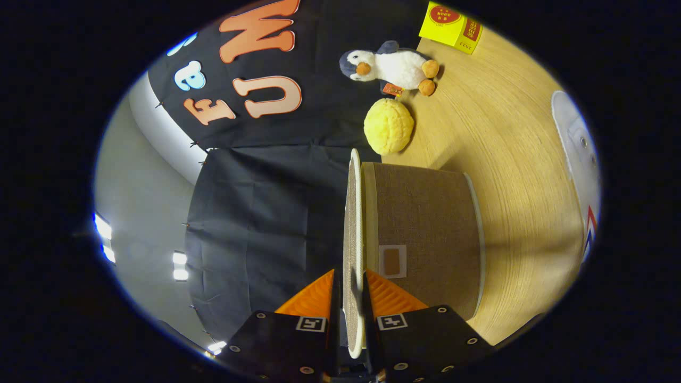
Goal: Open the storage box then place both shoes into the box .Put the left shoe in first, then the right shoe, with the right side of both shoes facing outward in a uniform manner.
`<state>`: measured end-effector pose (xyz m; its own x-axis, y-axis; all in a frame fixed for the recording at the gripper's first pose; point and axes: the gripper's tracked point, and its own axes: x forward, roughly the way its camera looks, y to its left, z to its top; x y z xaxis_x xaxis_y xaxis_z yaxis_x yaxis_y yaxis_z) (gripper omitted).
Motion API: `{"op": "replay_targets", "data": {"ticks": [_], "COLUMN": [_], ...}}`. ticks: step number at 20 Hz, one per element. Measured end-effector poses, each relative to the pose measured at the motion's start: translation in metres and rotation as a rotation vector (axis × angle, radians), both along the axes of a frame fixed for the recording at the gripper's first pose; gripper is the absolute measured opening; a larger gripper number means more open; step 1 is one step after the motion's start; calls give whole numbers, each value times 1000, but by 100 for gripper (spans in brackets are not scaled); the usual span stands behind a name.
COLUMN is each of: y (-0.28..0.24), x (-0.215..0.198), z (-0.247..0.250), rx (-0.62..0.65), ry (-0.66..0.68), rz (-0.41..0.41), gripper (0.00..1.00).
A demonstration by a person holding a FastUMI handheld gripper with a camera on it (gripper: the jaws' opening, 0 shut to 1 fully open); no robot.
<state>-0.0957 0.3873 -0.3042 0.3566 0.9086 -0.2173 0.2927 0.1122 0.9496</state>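
The hand-held gripper (351, 290) is rolled onto its side, so the desk (511, 175) stands like a wall to one side of it. Its two fingers are drawn in close, one on each face of the thin lid (352, 234) of the storage box (425, 239), and both appear to press on the lid's edge, so the lid is pinched between them. The lid is a flat panel of brown woven fabric with a pale rim, seen edge-on and running straight ahead from between the fingertips.

Just beside the lid, on the desk side of the fingers, sits the body of the storage box, brown fabric with pale trim and a small framed label patch (392, 261) on the wall nearest the hand-held gripper. The box rests on the light wooden desk.

Beyond the box lies a yellow textured ball (388, 126). Farther still, a plush penguin (391, 66) lies on the desk, and past it stands a yellow carton (451, 26). Off to the desk side, a white shoe (580, 159) shows in part.
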Motion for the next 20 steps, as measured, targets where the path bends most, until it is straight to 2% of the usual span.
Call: {"op": "replay_targets", "data": {"ticks": [5,8,11,14,20], "y": [13,28,48,73,144], "x": [14,25,30,36,50], "z": [47,73,94,118,138], "rx": [-25,-21,-106,-148,-206], "ry": [-110,-138,-260,-326,-381], "rz": [46,45,98,118,170], "gripper": [12,11,11,13,16]}}
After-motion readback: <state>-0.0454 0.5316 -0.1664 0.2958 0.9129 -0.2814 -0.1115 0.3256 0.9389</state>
